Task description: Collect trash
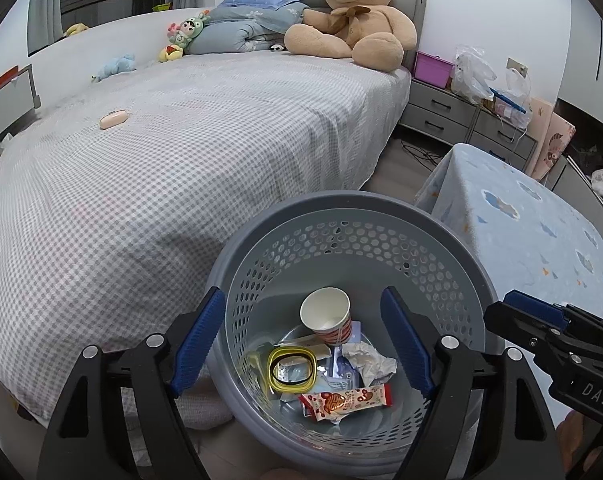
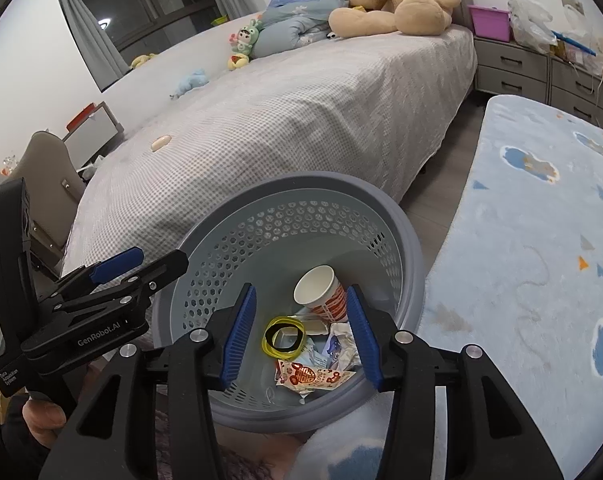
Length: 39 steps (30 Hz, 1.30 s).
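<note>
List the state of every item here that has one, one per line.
left gripper: open, nothing between its fingers
right gripper: open, holding nothing
wastebasket: upright, trash in the bottom
paper cup: on its side, empty
snack wrapper: lying flat in the basket
crumpled paper: balled up in the basket
nightstand drawers: shut

right claw (image 2: pixel 301 334): apart, empty, over grey basket (image 2: pixel 415 256) | inside: paper cup (image 2: pixel 317 290), yellow ring (image 2: pixel 283 336), red wrapper (image 2: pixel 313 376) | left claw (image 2: pixel 141 258) beside rim
</note>
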Available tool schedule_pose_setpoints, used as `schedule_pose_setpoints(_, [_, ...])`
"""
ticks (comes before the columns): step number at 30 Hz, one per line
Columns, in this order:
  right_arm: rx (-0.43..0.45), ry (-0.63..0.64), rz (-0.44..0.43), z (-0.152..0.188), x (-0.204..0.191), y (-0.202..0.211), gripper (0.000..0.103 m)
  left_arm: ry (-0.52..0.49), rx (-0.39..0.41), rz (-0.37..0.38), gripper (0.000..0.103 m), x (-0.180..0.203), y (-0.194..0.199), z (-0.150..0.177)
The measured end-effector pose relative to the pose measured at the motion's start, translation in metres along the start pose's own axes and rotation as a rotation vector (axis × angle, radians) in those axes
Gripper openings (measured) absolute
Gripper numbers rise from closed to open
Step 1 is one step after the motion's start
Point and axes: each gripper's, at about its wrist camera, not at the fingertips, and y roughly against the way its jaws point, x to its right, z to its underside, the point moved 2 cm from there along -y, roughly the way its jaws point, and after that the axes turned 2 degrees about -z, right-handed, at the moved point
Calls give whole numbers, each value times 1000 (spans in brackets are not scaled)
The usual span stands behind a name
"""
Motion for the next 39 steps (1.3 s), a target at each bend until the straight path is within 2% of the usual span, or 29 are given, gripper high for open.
schedule_pose_setpoints(3, [5, -2, 6, 1, 0, 0, 54, 2, 2, -5, 79, 0, 0, 0])
schedule_pose_setpoints(9, [11, 6, 23, 2, -1, 1, 56, -4, 3, -11, 79, 0, 1, 0])
schedule_pose_setpoints(12, [14, 11, 28, 1, -3, 1, 59, -5, 6, -16, 84, 0, 2, 0])
schedule_pose_setpoints(17, [25, 17, 34, 2, -4, 2, 70, -7, -2, -9, 84, 1, 1, 1])
schedule_pose_setpoints(20, [25, 23, 39, 2, -5, 2, 71, -8, -3, -12, 84, 1, 1, 1])
schedule_pose_setpoints(24, [25, 23, 36, 2, -6, 2, 77, 0, -7, -19, 84, -1, 0, 0])
schedule_pose_setpoints(39, [34, 8, 42, 3, -5, 4, 86, -1, -9, -22, 84, -1, 1, 1])
